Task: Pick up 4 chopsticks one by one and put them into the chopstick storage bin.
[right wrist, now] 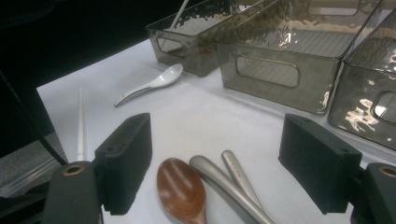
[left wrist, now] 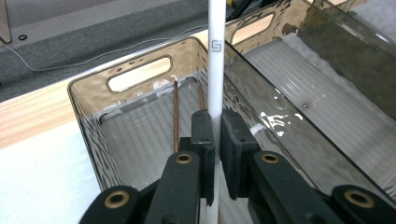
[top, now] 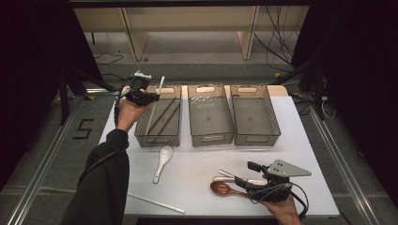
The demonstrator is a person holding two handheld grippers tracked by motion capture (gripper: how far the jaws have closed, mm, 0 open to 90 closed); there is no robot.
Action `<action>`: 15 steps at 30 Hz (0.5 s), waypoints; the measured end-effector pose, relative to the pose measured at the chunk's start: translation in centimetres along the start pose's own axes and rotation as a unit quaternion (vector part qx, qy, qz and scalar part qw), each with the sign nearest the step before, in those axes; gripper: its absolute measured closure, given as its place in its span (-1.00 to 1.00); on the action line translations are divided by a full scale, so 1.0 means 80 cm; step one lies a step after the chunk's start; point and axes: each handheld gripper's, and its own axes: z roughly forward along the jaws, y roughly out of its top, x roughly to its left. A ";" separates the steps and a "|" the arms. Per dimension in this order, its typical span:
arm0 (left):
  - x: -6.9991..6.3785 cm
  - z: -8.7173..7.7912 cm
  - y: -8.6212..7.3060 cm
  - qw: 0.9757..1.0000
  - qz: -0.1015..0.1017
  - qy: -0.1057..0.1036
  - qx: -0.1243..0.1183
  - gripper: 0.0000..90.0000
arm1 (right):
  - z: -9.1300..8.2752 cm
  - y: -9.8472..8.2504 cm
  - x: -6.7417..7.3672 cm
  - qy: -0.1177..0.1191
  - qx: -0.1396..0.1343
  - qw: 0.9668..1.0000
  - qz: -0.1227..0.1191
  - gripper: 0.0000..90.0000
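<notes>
My left gripper [top: 149, 98] hangs over the left smoky plastic bin [top: 157, 139], shut on a white chopstick [top: 151, 117] that slants down into it. In the left gripper view the pads [left wrist: 204, 135] clamp that white chopstick [left wrist: 215, 65], and two brown chopsticks [left wrist: 176, 116] lie on the bin [left wrist: 91, 93] floor. The brown chopsticks [top: 167, 116] also show from above. My right gripper [top: 244, 173] rests open at the table's near right. Between its jaws [right wrist: 219, 163] lie a brown wooden spoon [right wrist: 181, 189] and two metal handles [right wrist: 224, 184], untouched.
A white ceramic spoon [top: 163, 161] lies in front of the left bin. Another white chopstick [top: 157, 203] lies near the table's front edge. The middle bin [top: 211, 137] and the right bin [top: 257, 137] hold nothing visible. The floor drops away beyond the white tabletop.
</notes>
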 end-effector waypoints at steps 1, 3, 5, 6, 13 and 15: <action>0.000 0.001 -0.001 1.000 0.004 0.001 0.003 0.86 | 0.000 0.000 0.000 0.000 0.000 1.000 0.000 -0.42; 0.000 0.002 -0.003 1.000 0.006 0.001 0.005 0.86 | 0.000 0.000 0.000 0.000 0.000 1.000 -0.001 -0.42; 0.000 0.004 -0.004 1.000 0.006 0.002 0.009 0.86 | 0.000 0.000 0.000 0.001 0.001 1.000 -0.001 -0.42; -0.001 0.005 -0.004 1.000 0.009 0.002 0.012 0.85 | 0.000 0.000 0.000 0.001 0.000 1.000 -0.002 -0.42; -0.001 0.012 -0.008 1.000 0.011 0.005 0.029 0.83 | 0.000 0.000 0.000 0.000 0.000 1.000 0.000 -0.42; 0.001 0.013 -0.010 0.999 0.009 0.007 0.033 0.81 | 0.000 0.000 0.000 0.000 0.000 1.000 0.000 -0.42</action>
